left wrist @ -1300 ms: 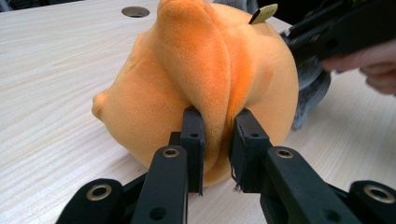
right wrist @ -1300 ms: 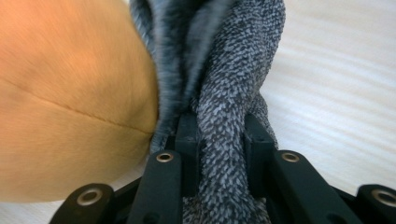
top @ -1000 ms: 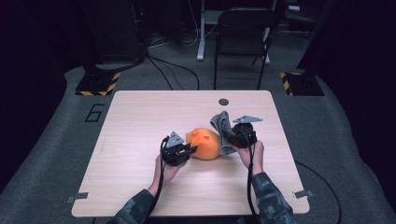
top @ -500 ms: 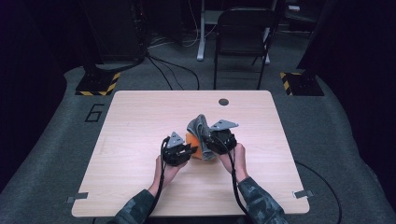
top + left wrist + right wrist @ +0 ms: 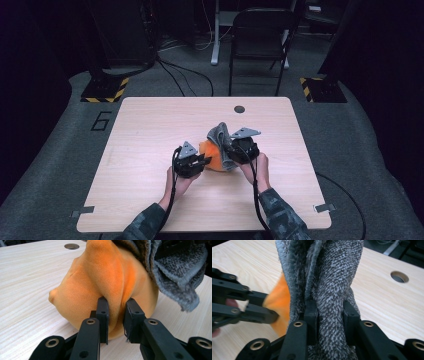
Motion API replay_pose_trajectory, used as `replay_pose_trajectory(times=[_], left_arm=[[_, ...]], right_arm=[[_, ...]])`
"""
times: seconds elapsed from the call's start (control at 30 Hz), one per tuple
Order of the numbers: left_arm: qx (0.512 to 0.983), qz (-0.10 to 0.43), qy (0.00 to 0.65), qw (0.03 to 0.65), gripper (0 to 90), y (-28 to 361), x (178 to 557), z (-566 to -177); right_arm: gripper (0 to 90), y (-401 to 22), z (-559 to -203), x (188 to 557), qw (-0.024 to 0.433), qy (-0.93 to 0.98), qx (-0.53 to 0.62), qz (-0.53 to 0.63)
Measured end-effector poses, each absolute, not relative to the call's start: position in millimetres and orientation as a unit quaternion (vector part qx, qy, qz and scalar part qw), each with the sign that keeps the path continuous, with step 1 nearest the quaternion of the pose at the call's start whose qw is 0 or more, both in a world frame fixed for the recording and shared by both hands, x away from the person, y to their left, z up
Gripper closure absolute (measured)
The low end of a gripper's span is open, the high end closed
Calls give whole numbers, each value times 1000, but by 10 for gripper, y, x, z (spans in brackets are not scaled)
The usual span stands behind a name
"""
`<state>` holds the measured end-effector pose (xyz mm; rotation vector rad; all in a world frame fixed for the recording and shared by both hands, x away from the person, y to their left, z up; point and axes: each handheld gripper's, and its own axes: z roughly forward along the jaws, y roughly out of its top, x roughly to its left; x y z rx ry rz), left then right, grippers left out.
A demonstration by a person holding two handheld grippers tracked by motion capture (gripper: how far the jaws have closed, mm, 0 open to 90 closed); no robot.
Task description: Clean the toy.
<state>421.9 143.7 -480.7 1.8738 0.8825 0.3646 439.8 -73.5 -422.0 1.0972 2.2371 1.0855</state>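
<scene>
On the desk [image 5: 150, 150], a little toward the near edge from its middle, lay an orange cloth [image 5: 105, 287] bunched into a mound. The left gripper [image 5: 116, 315] was clenched on a fold of that orange cloth, with the fabric pinched between its 2 black jaws in the left gripper view. In the high view the left gripper [image 5: 202, 161] sat at the cloth's left side, held by the left hand [image 5: 180, 181] from the near edge.

The right gripper [image 5: 330, 312] was clenched on a grey towel [image 5: 329, 275], a thick ridge of it squeezed between the jaws. The towel rose upright from the grip and draped over the right side of the orange cloth, touching it. In the high view the right gripper [image 5: 231, 150] stood just right of the mound, with the right hand [image 5: 255, 167] behind it.

A round hole [image 5: 239, 109] lay in the desk near the far edge, well apart from the cloths.
</scene>
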Motion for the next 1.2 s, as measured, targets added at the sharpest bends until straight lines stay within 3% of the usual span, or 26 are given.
replay_pose_trajectory(times=[0.77,1.2], left_arm=[[773,150,366,497,755,1443,4226,-4812],[773,149,365,497,752,1468,4237,-4813]], right_arm=[[710,-1189,-4737,4738,169,789,490,330],[712,-1157,-4987,4838,144,802,498,297]])
